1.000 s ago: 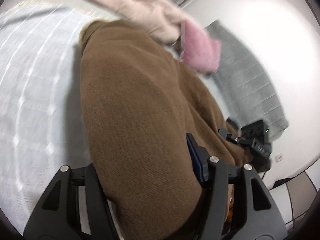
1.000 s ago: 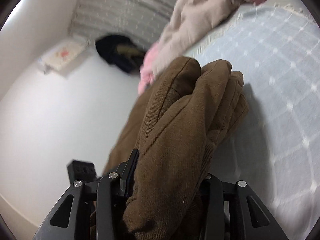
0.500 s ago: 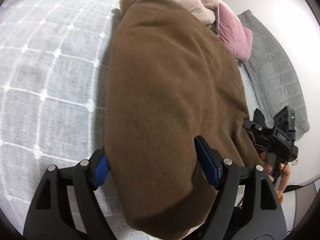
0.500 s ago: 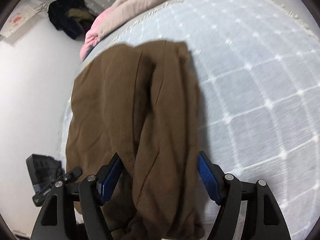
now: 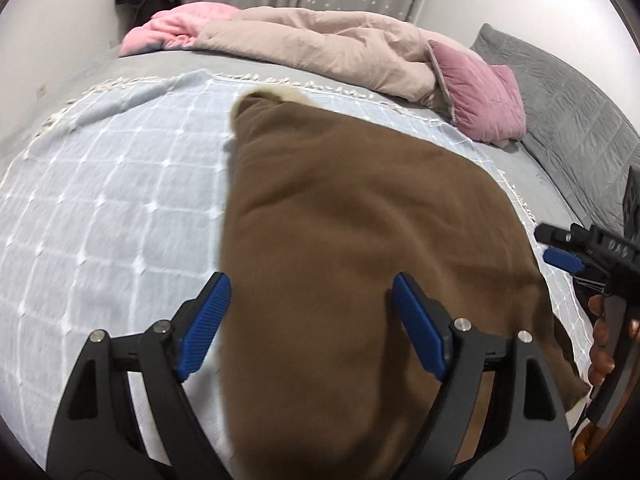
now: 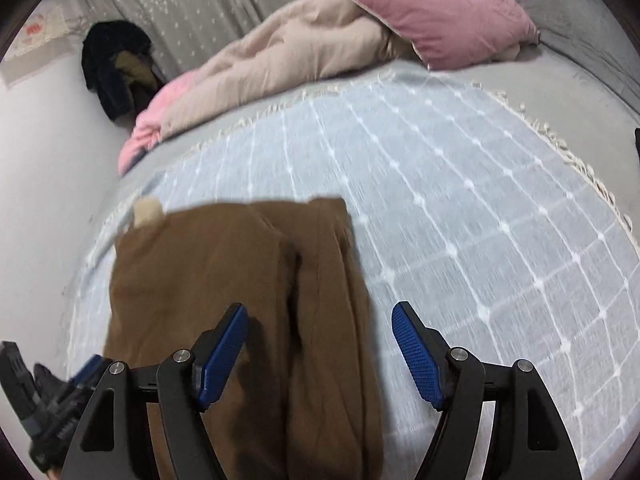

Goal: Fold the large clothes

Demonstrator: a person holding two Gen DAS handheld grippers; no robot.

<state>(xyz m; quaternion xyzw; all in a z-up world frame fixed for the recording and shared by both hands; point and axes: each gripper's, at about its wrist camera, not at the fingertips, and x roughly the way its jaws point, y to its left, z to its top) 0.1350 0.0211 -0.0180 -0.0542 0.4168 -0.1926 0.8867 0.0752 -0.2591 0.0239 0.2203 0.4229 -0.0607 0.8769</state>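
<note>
Garment (image 5: 360, 240), brown, lies folded lengthwise on the blanket (image 5: 100, 200); left gripper (image 5: 308, 320) and right gripper (image 6: 320, 344) hover released above it. Cross-folds likely remain.

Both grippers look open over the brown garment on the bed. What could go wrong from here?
1. The brown garment hangs over the near bed edge; released, it may slide off.
2. Its right side is bunched in ridges, so the next fold may trap wrinkles.
3. The left gripper and right gripper are close together and might collide when regrasping.
</note>
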